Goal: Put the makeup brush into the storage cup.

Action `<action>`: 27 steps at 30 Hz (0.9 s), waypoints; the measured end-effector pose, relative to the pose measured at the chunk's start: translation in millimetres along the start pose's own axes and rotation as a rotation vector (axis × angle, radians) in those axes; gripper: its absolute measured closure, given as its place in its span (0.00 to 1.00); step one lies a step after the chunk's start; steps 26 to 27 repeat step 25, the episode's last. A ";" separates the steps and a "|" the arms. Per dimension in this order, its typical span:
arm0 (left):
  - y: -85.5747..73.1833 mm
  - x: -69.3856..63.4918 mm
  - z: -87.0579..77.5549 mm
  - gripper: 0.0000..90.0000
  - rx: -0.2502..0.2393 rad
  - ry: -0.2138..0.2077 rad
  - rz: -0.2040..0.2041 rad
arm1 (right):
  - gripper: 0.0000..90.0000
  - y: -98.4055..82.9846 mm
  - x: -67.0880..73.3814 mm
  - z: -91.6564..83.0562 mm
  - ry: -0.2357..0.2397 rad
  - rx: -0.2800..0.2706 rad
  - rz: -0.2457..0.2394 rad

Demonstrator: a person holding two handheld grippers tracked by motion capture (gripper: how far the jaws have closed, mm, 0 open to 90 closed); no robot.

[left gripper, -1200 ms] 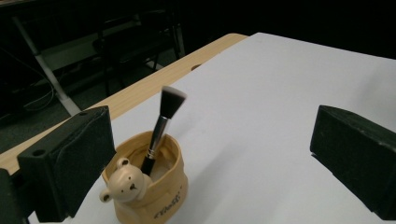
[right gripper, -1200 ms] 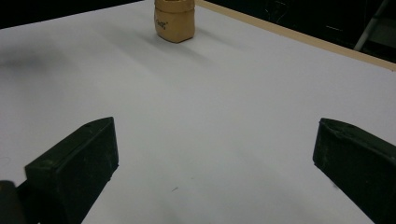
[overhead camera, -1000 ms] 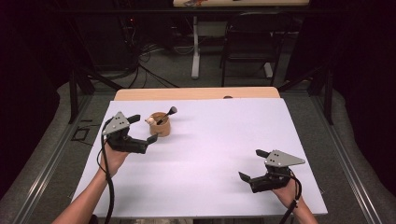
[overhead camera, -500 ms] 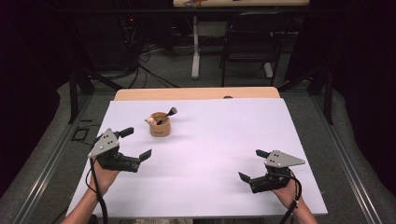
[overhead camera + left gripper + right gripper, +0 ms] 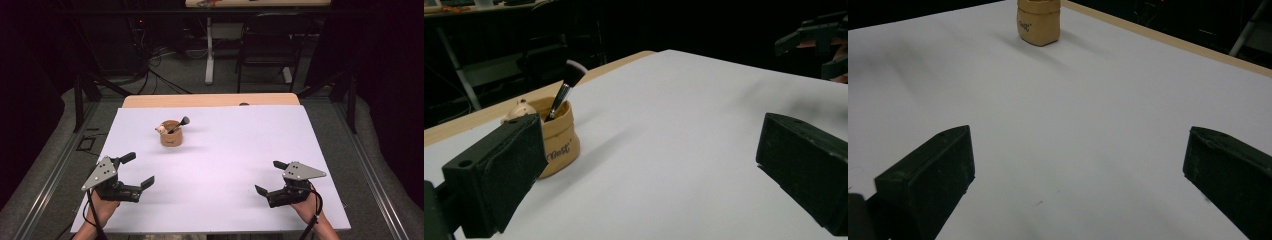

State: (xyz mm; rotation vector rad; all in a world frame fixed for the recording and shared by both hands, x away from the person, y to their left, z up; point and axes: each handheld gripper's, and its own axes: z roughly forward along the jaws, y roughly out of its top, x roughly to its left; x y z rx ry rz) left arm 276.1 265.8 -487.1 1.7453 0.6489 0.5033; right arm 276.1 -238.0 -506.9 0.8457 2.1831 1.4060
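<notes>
A small tan cup (image 5: 171, 137) stands upright on the white table top (image 5: 235, 145), left of centre and toward the far side. A black-handled brush (image 5: 180, 123) leans out of it, next to a small pale item at its rim. My left gripper (image 5: 138, 169) hovers near the front left edge, open and holding nothing, well short of the cup. In the left gripper view the cup (image 5: 558, 142) sits just behind the left jaw, with the brush (image 5: 568, 80) pointing up. My right gripper (image 5: 268, 177) stays open at the front right; its view shows the cup (image 5: 1039, 22) far ahead.
A bare wooden strip (image 5: 210, 100) runs along the table's far edge. Beyond it stand a black chair (image 5: 270, 45) and a desk leg on a dark floor with cables. Black curtains close both sides.
My left gripper has drawn back from beside the cup toward the front left edge of the table. The right gripper and the cup have not moved.
</notes>
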 end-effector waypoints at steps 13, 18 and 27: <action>-26.4 6.0 -10.1 0.00 0.002 -0.029 -0.091 | 0.00 -1.0 0.2 1.0 -0.001 0.001 -0.001; -28.4 7.2 -9.6 0.00 0.007 -0.038 -0.103 | 0.00 -0.7 0.5 0.6 -0.001 0.001 -0.008; -27.9 4.1 -5.4 0.00 0.033 -0.040 -0.098 | 0.00 0.2 1.0 0.1 -0.002 -0.001 -0.016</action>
